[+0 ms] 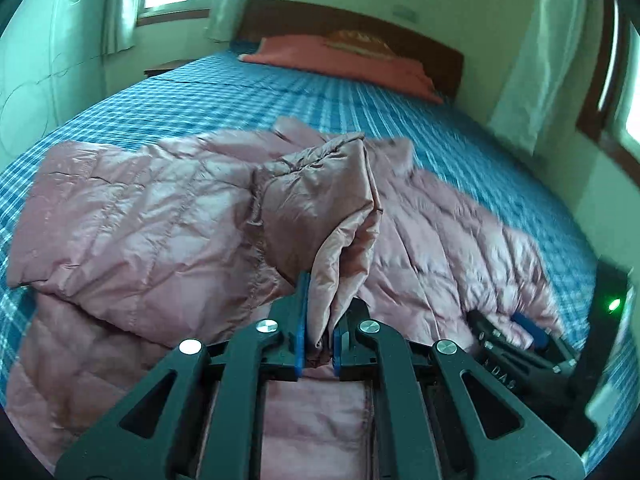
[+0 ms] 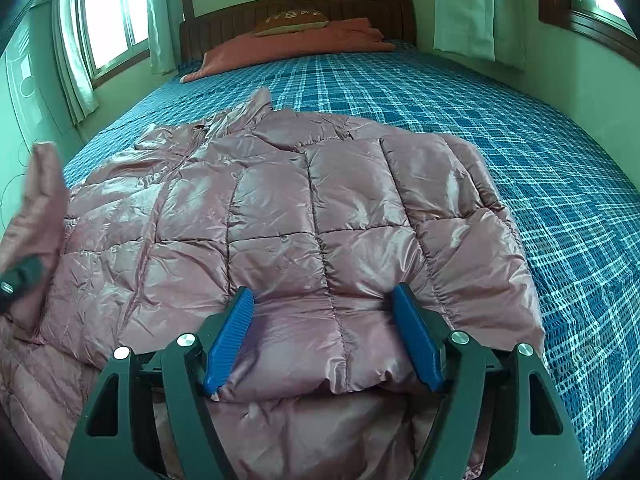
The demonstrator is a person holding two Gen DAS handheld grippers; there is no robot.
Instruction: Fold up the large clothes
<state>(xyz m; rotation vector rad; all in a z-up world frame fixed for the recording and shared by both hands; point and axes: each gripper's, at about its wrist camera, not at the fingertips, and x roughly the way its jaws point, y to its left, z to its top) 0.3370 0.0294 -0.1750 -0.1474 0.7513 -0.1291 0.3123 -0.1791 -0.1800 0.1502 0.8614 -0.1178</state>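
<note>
A pink quilted puffer jacket [image 1: 152,216] lies spread across the bed. My left gripper [image 1: 330,292] is shut on a bunched fold of the jacket, a sleeve or flap [image 1: 320,200], lifted above the rest; from the right wrist view this raised flap [image 2: 40,184] and the left gripper [image 2: 20,276] sit at the far left edge. My right gripper [image 2: 322,288] stands open, its blue pads [image 2: 230,336] set wide apart and resting down on a folded part of the jacket [image 2: 300,208] near its cuffed edge. It also shows at the lower right of the left wrist view as the right gripper [image 1: 516,332].
The bed carries a blue plaid sheet [image 2: 520,128]. An orange blanket or pillow [image 2: 288,40] lies by the dark wooden headboard [image 2: 360,4]. Windows with pale curtains [image 2: 76,60] flank the bed on both sides. The walls stand close around it.
</note>
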